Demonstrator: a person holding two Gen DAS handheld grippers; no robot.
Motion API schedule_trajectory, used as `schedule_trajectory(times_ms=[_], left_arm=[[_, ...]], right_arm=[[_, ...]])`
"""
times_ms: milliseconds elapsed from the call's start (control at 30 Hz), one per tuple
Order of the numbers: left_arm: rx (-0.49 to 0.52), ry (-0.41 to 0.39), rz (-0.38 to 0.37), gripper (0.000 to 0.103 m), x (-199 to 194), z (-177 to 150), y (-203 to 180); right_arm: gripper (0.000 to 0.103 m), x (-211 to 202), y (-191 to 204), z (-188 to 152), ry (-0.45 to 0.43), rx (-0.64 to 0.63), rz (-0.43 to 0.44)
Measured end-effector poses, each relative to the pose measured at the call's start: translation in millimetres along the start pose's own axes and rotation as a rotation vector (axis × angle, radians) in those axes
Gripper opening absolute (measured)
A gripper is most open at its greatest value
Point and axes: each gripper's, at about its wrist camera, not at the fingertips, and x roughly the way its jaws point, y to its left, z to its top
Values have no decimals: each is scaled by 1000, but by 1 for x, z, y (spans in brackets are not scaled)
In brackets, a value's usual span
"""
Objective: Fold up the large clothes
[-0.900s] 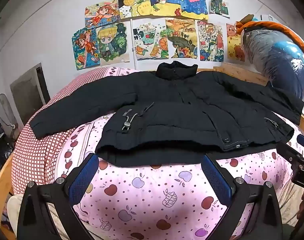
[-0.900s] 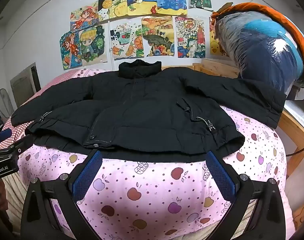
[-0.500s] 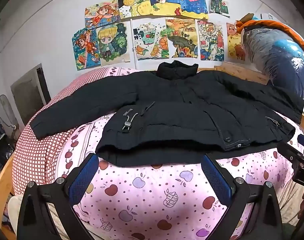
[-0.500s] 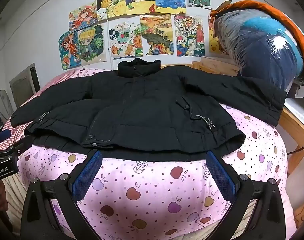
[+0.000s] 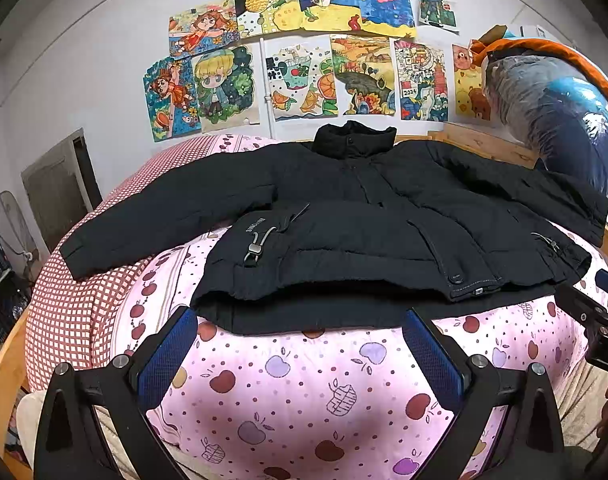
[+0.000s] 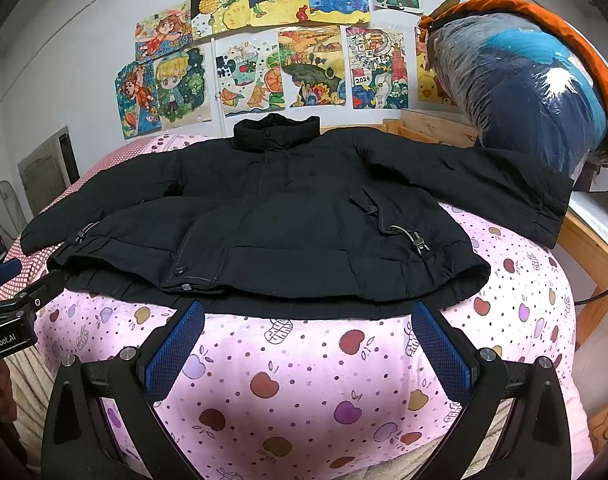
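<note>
Black padded jacket (image 5: 367, 224) lies front-up, spread flat across the middle of the bed (image 5: 304, 380); stand collar toward the far edge by the wall, hem toward the near edge; both sleeves stretched out sideways, one cuff reaching the bed's left side over red check fabric (image 5: 64, 320), the other near the right edge; snap placket down the centre, toggle cords at both hem corners; unfolded; bed cover pink with apple print; wooden bed frame (image 6: 595, 264) shows at the right; wall behind hung with colourful drawings (image 5: 327, 40); bagged bedding bundle (image 6: 523, 92) at the far right corner; left gripper (image 5: 300, 344) wide open, nothing between its blue pads, just short of the hem; right gripper (image 6: 307, 340) likewise spread wide, empty, near the hem.
</note>
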Motion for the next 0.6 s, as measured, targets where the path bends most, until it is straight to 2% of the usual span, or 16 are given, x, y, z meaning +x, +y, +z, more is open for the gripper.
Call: schedule_trajectory(times_ms=[600], left_arm=[[-7,-2,6,103,5,-1,3]], right_arm=[[102,4,-3,-3,19,4,-12]])
